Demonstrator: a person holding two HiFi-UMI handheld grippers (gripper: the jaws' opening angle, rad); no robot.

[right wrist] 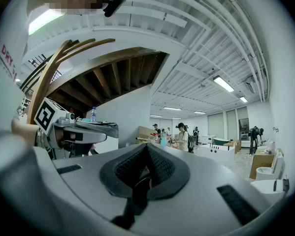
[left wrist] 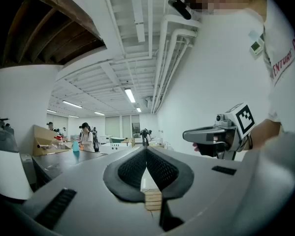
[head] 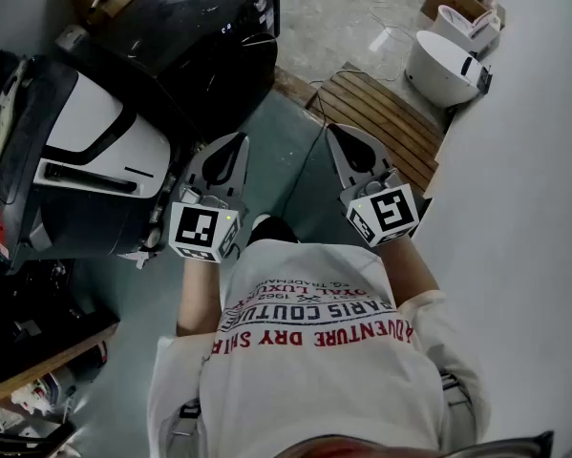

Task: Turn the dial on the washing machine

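While both tools hang level in front of my chest, neither has anything to work on. My left gripper (head: 238, 143) has its jaws pressed together with nothing between them, and my right gripper (head: 332, 132) is closed just as tight and just as empty. Both point out over the floor, with a slatted wooden platform (head: 381, 113) ahead of the right one. The white and dark appliance (head: 95, 160) that I take for the washing machine sits off to the left of my left gripper and lower than it, well apart from both tips. I cannot make out the dial on it from any view, so the first thing is to turn toward that machine until its control panel faces a gripper camera. Then I should spread the jaws before I arrive, not at the knob. I should come in straight along the dial's axis so the pads straddle it evenly, and close firmly. The turn should come from rolling my wrist about that same axis, because an off-centre grip would likely slip or scrape the panel.
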